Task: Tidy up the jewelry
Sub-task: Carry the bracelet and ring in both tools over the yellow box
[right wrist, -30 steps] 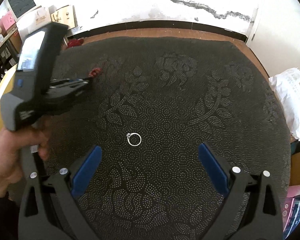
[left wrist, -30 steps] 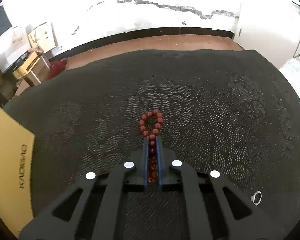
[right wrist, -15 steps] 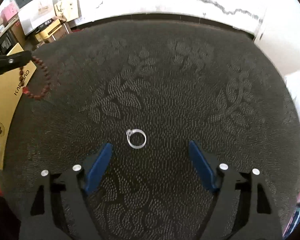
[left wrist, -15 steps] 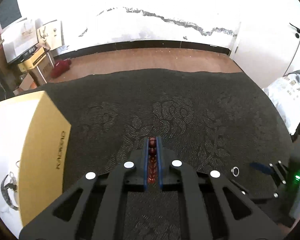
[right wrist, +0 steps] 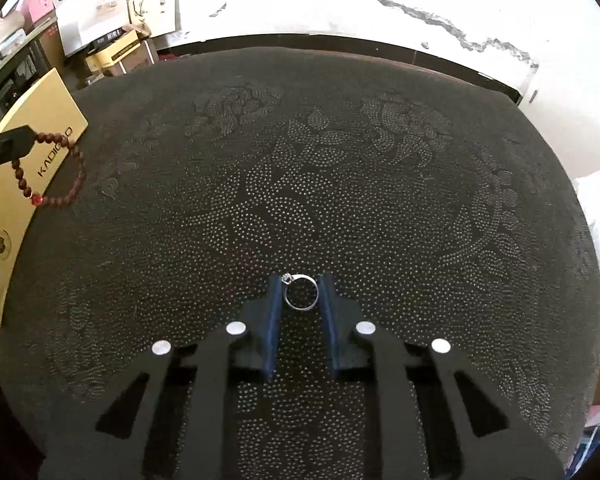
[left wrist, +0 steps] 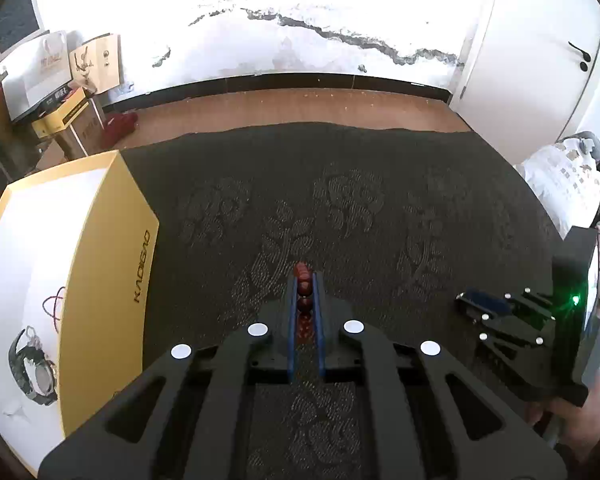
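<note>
My left gripper (left wrist: 304,280) is shut on a red-brown bead bracelet (left wrist: 303,286), held above the dark patterned cloth (left wrist: 340,208). In the right wrist view the bracelet (right wrist: 56,176) hangs as a loop from the left gripper's tip beside the yellow box (right wrist: 28,152). My right gripper (right wrist: 300,286) has closed around a small silver ring (right wrist: 300,294) lying on the cloth; the pads stand at either side of it. The open yellow box (left wrist: 104,264) sits at the left with a watch (left wrist: 34,368) and a thin cord inside.
The right gripper also shows in the left wrist view (left wrist: 512,320) at the far right, with a hand below it. Cardboard boxes (left wrist: 68,112) stand on the wooden floor beyond the cloth. A white bundle (left wrist: 564,176) lies at the right edge.
My left gripper lifted the bracelet off the cloth and moved toward the yellow box. My right gripper moved forward over the ring and narrowed from wide open to tight around it.
</note>
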